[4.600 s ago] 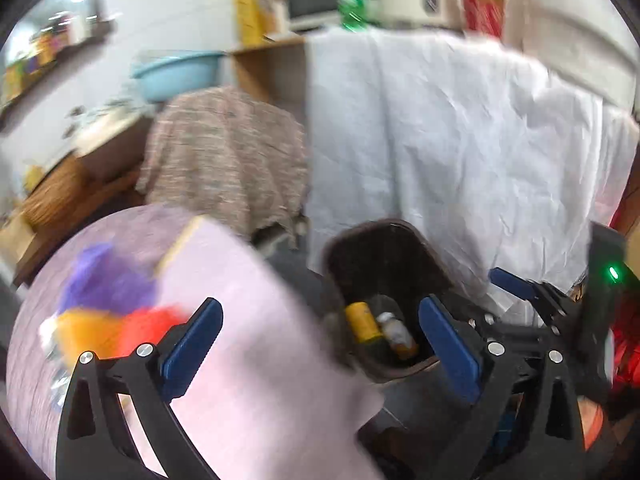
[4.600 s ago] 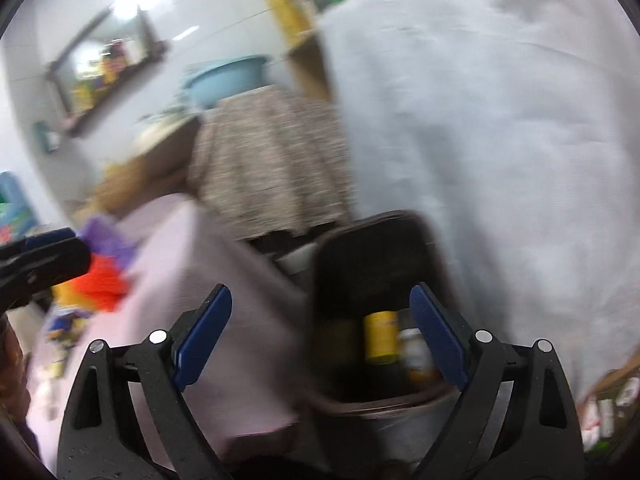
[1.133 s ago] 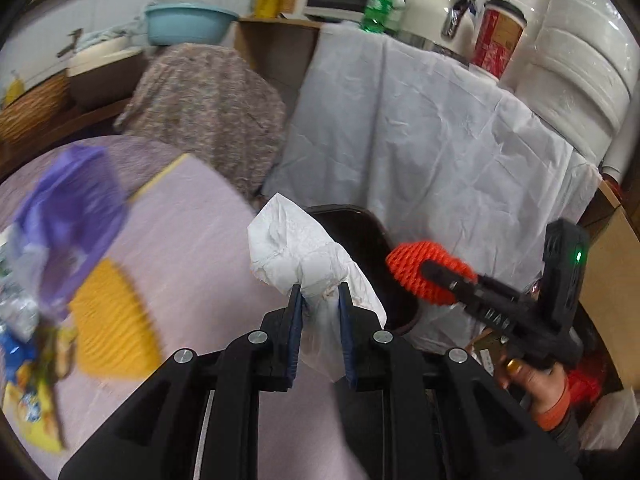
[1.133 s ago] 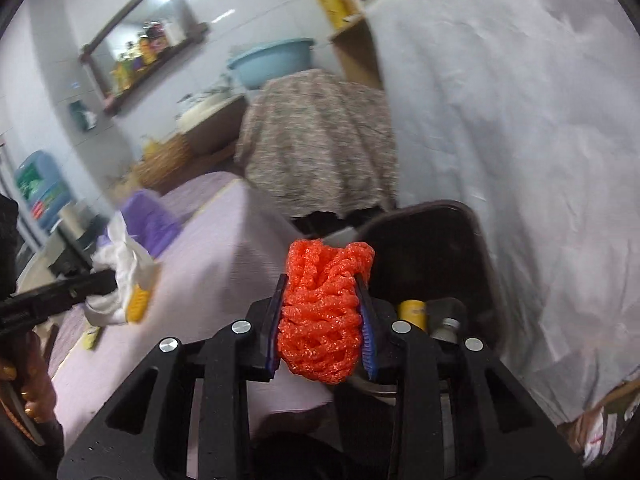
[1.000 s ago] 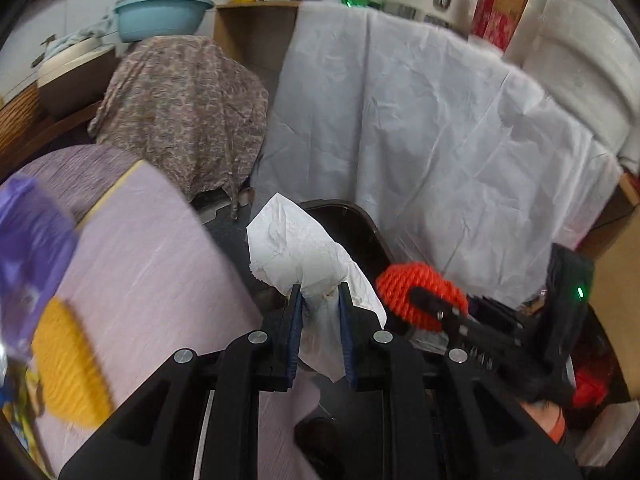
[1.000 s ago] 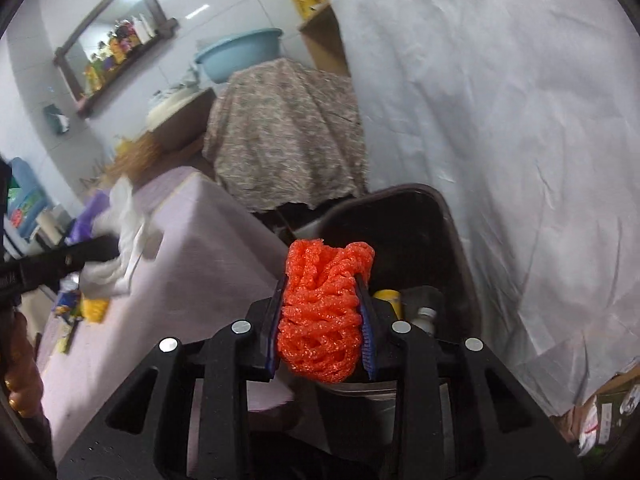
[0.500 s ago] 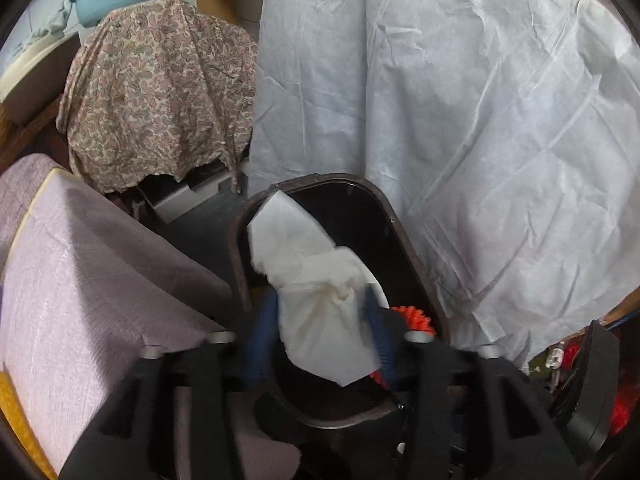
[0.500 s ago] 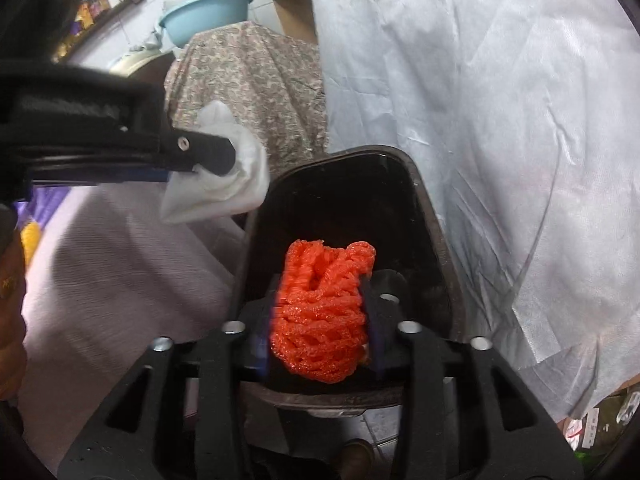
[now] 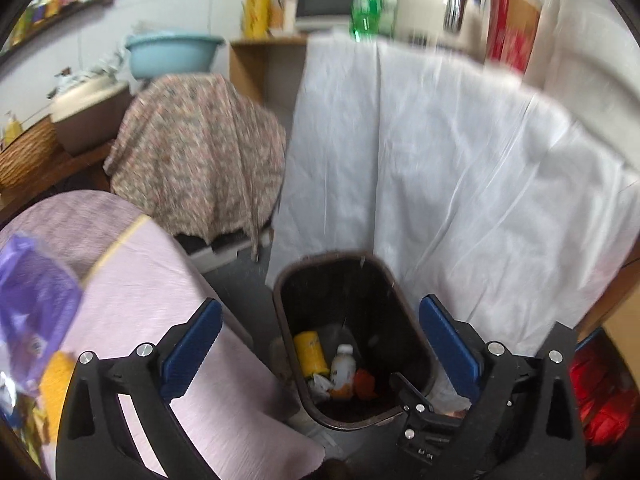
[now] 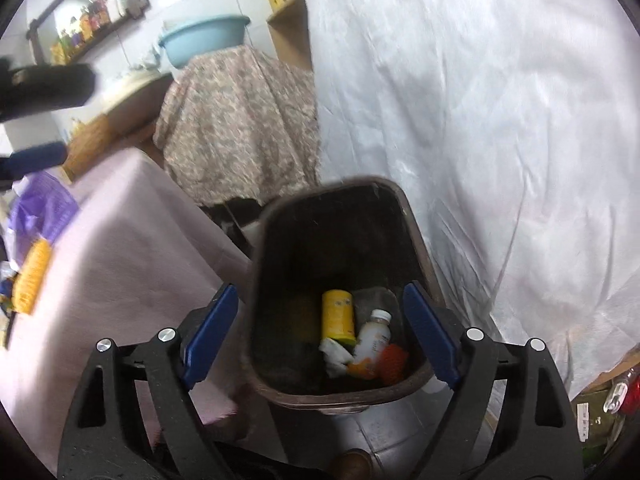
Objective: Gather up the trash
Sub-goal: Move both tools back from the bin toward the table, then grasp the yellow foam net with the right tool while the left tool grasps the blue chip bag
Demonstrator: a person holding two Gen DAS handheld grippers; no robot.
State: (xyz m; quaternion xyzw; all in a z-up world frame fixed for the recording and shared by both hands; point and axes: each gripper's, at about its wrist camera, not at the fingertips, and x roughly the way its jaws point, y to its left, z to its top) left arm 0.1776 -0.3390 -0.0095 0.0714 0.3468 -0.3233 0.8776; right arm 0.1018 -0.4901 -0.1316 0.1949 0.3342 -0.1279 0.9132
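White sheet [image 10: 480,120] draped at 12 to 3 o'clock behind bin. Table [image 10: 112,248] under pink cloth at 9 o'clock, touching bin's left wall; purple bag [image 10: 40,208] and yellow net [image 10: 32,276] on it. Dark bin [image 10: 336,240] at centre, on floor. Left gripper [image 9: 320,340] above bin: fingers wide apart, just opened, nothing between pads. Right gripper [image 10: 320,332] likewise: jaws spread, just opened, empty. In bin bottom: yellow can [image 10: 338,314] at 12 o'clock, white bottle [image 10: 374,338] beside it, tissue [image 10: 334,354] at 7 o'clock, orange net [image 10: 392,362] at 4 o'clock against front wall. Trash touching, loosely piled.
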